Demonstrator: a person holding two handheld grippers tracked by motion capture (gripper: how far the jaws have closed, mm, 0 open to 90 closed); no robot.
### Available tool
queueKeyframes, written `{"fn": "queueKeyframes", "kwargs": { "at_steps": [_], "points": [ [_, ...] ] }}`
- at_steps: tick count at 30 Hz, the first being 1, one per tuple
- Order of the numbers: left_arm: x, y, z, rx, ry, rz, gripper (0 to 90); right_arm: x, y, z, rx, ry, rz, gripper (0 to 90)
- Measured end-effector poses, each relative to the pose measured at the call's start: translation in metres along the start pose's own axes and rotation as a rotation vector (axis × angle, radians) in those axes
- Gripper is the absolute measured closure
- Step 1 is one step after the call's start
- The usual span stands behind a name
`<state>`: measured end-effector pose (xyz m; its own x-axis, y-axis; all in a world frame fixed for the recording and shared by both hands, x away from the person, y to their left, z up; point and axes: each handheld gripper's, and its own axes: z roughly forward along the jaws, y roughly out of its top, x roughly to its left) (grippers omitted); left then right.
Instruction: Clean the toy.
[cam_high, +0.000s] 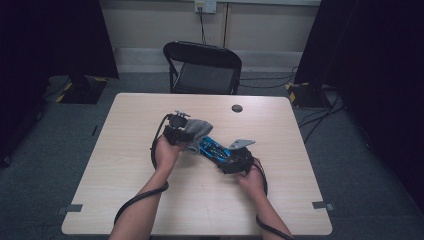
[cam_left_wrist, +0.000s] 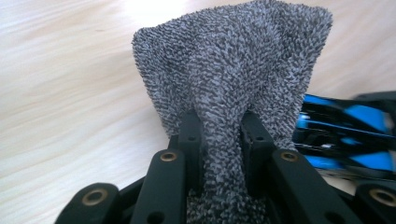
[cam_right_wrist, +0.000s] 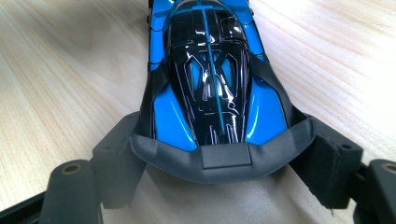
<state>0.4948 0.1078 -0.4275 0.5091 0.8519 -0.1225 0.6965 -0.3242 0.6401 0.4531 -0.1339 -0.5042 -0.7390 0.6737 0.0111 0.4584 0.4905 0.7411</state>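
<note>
L gripper (cam_high: 176, 131) clamps grey cloth (cam_left_wrist: 233, 79) at frame centre, R gripper (cam_high: 235, 159) grips blue toy car (cam_right_wrist: 210, 88) by its rear just right of it; cloth's on the car's nose, so wiping looks underway, rest of body left.

Counter (cam_high: 125, 200): stands mid-room, with the chair (cam_high: 204, 67) behind its far edge.
Cloth (cam_high: 196, 131): near the counter's middle, pinched in the left tongs (cam_high: 181, 131) and bunched up between their jaws (seen close in the left gripper view).
Toy car (cam_high: 214, 149): just right of the cloth and touching it, its rear end clasped by the right tongs (cam_high: 231, 159).
Round cap (cam_high: 237, 108): set in the counter near the far edge, behind the car and well apart from it.
Forearms: come in from the near edge, the left one left of the right.
</note>
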Motion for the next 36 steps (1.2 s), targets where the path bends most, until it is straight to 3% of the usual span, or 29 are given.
{"fn": "queueKeyframes", "kwargs": {
  "at_steps": [1,2,6,9,10,16,24,36],
  "points": [
    [0.000,0.000,0.000,0.000,0.000,0.000,74.5,0.000,0.000,0.000,0.000,0.000,0.000,24.4],
    [-0.009,0.000,0.002,0.002,-0.006,0.023,74.5,0.000,0.000,0.000,0.000,0.000,0.000,24.4],
    [-0.024,0.000,0.003,0.011,-0.019,0.069,74.4,0.000,0.000,0.000,-0.001,-0.001,-0.001,24.4],
    [-0.033,0.000,0.004,0.010,-0.035,0.082,74.5,0.000,0.000,0.000,0.000,-0.001,0.000,24.4],
    [-0.038,0.001,0.005,0.011,-0.060,0.075,74.4,0.000,0.000,0.000,0.000,0.000,0.000,24.4],
    [-0.054,0.001,0.010,0.010,-0.075,0.098,74.4,0.000,0.000,0.000,0.000,-0.001,-0.001,24.4],
    [-0.080,0.001,0.024,0.039,-0.079,0.163,74.5,0.000,0.000,0.000,0.000,-0.002,-0.003,24.4],
    [-0.094,-0.002,0.034,0.068,-0.086,0.213,74.5,0.000,0.000,0.000,-0.002,-0.002,-0.001,24.4]
  ]
}}
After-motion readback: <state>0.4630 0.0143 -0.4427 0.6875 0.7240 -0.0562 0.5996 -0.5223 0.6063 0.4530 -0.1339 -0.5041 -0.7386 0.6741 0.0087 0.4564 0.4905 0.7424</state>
